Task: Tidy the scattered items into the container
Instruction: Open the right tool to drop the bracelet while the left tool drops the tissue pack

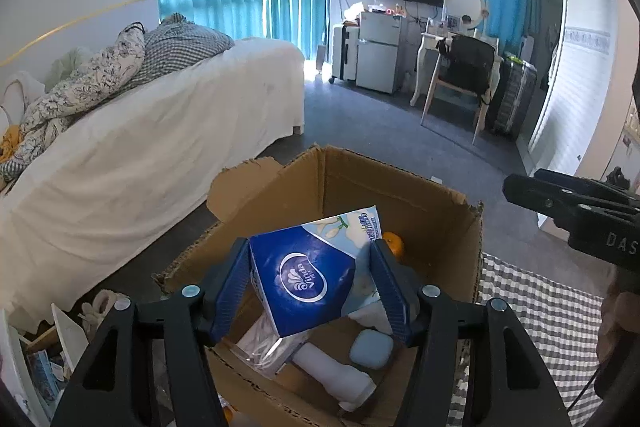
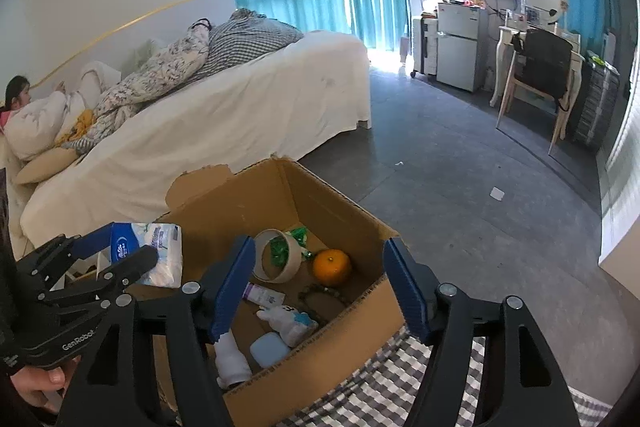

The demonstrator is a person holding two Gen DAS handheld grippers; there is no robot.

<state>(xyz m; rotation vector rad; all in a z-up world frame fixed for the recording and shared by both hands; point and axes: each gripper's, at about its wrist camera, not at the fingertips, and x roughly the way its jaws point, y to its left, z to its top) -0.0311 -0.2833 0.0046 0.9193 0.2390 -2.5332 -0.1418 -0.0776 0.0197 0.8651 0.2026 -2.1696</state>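
Note:
My left gripper (image 1: 310, 267) is shut on a blue and white tissue pack (image 1: 304, 275), which it holds tilted above the open cardboard box (image 1: 400, 187). In the right wrist view the same pack (image 2: 160, 251) hangs over the box's left edge. My right gripper (image 2: 320, 287) stands open over the box (image 2: 320, 203) with nothing between its fingers. Inside lie an orange (image 2: 332, 267), a tape roll (image 2: 278, 261), a white toy rabbit (image 2: 290, 321), a pale blue case (image 2: 270, 349), a white bottle (image 2: 232, 359) and a small tube (image 2: 266, 295).
The box rests on a grey checked cloth (image 2: 380, 387). A white bed (image 2: 240, 115) runs along the left, with a person lying at its head. Across the dark floor stand a small fridge (image 2: 460, 51), a desk and a chair (image 2: 540, 75). Clutter lies by the box's left side (image 1: 48, 359).

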